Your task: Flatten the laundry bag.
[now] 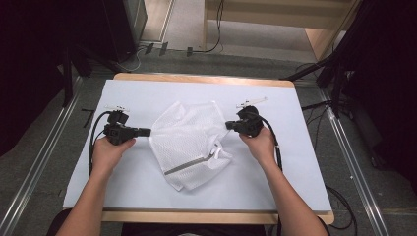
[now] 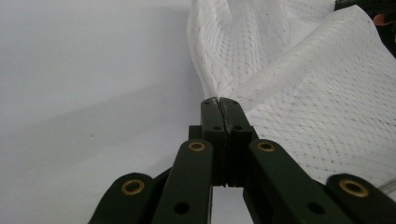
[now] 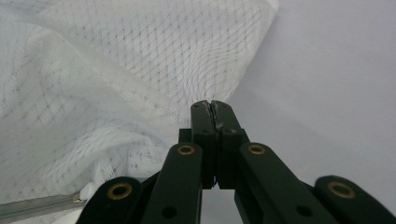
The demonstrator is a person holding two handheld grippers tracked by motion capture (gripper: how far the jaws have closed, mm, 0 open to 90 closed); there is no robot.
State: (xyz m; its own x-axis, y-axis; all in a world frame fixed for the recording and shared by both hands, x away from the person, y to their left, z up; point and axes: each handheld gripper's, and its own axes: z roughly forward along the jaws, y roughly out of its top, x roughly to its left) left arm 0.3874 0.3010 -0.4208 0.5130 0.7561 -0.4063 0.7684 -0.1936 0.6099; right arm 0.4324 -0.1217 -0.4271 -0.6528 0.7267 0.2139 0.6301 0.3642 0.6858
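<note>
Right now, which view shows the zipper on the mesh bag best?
The high view: the grey zipper runs in full across the mesh bag. The right gripper view catches one end at its lower left. The left gripper view shows mesh alone.

I can read no text, label, brand or number on anything here. Left of my left tongs, a dark mark resembling a 7 sits on the grey floor (image 1: pixel 59 115), too faint to confirm.
</note>
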